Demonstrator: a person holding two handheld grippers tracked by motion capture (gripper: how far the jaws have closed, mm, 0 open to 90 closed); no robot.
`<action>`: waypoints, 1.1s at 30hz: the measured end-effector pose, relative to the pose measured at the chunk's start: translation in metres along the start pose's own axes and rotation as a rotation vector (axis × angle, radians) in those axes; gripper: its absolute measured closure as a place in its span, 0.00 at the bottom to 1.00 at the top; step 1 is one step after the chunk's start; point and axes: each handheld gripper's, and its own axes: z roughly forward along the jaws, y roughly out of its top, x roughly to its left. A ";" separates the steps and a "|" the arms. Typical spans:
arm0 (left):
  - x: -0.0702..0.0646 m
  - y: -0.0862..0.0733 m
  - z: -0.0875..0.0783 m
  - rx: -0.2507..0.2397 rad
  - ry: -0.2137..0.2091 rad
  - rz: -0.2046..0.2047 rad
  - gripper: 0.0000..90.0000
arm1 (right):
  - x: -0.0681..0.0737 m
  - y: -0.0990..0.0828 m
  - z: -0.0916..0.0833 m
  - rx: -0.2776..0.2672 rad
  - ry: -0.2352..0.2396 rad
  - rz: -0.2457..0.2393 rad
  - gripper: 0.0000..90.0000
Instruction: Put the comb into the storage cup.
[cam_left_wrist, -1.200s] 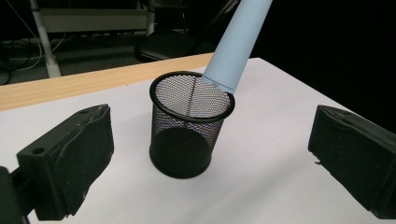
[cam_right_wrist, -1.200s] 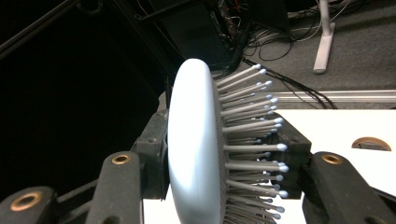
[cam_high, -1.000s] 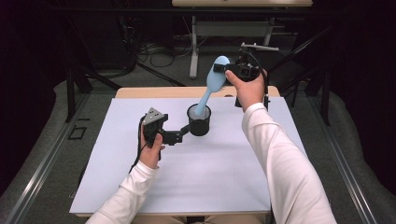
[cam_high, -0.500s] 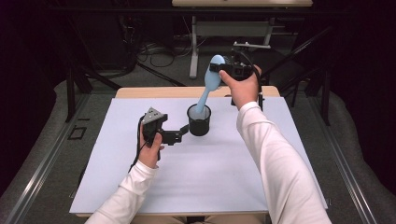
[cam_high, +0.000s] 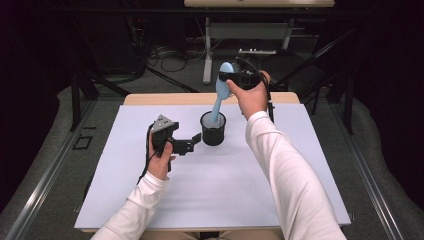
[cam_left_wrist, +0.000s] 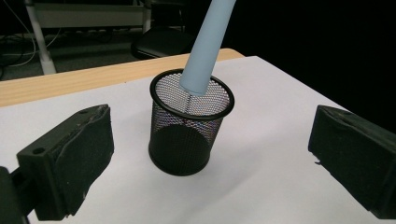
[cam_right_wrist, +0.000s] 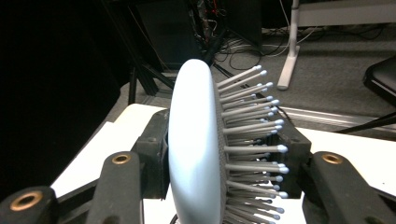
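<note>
A pale blue plastic hairbrush (cam_high: 220, 89), clamped in the right gripper (cam_high: 235, 79), is lowered handle-first into a black wire-mesh cup (cam_high: 213, 128); with the left gripper (cam_high: 196, 143) held apart beside it, the unsteadied cup could be tipped.

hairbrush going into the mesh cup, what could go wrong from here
1. The hairbrush leans, its handle tip just inside the rim of the mesh cup; pushed sideways, it may tip the cup.
2. The left gripper is open beside the cup, not bracing it.
3. The right gripper clamps the bristle head, so the brush might twist.

Bright, sharp table; dark, perhaps underexposed surroundings.
</note>
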 end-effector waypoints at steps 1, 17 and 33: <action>0.000 0.000 0.000 0.002 0.002 0.000 0.01 | 0.001 -0.001 0.001 0.001 -0.003 -0.006 0.54; 0.002 0.000 -0.001 -0.001 0.000 -0.011 0.01 | 0.009 -0.014 0.014 0.026 -0.013 -0.045 0.54; 0.002 0.000 -0.001 0.001 0.000 -0.012 0.01 | 0.003 -0.031 0.026 0.060 -0.034 -0.048 0.54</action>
